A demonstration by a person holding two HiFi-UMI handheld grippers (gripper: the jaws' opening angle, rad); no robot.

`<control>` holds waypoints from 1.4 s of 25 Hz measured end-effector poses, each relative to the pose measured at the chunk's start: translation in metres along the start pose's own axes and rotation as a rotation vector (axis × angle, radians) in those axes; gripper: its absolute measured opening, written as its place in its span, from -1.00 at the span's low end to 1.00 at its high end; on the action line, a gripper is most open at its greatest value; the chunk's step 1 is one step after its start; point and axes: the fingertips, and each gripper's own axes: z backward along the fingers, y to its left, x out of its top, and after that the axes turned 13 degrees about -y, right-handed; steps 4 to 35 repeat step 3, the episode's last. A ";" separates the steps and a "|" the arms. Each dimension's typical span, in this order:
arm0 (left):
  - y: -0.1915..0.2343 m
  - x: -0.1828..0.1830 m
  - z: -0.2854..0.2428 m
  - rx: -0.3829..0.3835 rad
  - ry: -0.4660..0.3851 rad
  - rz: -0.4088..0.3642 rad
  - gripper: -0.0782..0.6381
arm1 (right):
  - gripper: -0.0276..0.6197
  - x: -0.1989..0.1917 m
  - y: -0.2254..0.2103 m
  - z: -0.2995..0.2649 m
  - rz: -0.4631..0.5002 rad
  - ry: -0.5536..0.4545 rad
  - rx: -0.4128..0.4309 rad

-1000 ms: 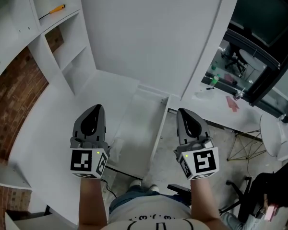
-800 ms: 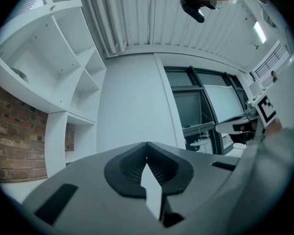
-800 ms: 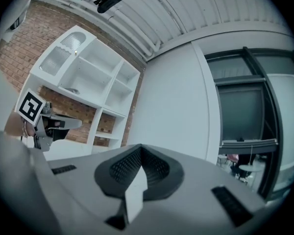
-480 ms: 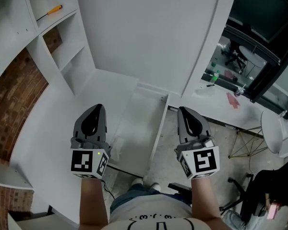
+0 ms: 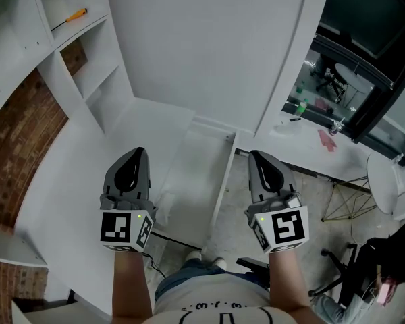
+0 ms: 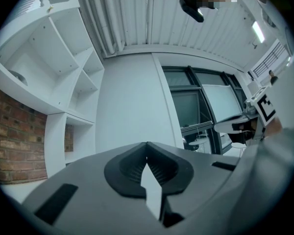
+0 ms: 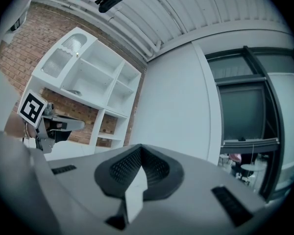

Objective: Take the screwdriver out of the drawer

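Left gripper (image 6: 147, 151): jaws fully together, nothing between them. Right gripper (image 7: 139, 153): same, tips meeting, empty. Both are held side by side and well apart, pointing at the plain white wall panel (image 5: 202, 46). The left one is over the white desk top (image 5: 67, 187). The right one is past the desk edge, over grey floor (image 5: 239, 204).

Between them runs a long white panel (image 5: 192, 171), its right edge just left of the right gripper. Can't tell if it is the drawer.

The orange-handled screwdriver (image 5: 71, 17) lies on an upper shelf of the white open shelf unit (image 5: 94, 73), far up-left, well apart from both grippers. A red brick wall (image 5: 17, 137) lies behind the shelves. There is open room ahead of both grippers and up to the shelf.
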 end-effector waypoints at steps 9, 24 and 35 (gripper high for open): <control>0.000 0.001 0.003 0.001 0.000 0.002 -0.75 | -0.89 0.003 0.003 0.002 0.000 -0.006 0.003; 0.000 0.001 0.003 0.001 0.000 0.002 -0.75 | -0.89 0.003 0.003 0.002 0.000 -0.006 0.003; 0.000 0.001 0.003 0.001 0.000 0.002 -0.75 | -0.89 0.003 0.003 0.002 0.000 -0.006 0.003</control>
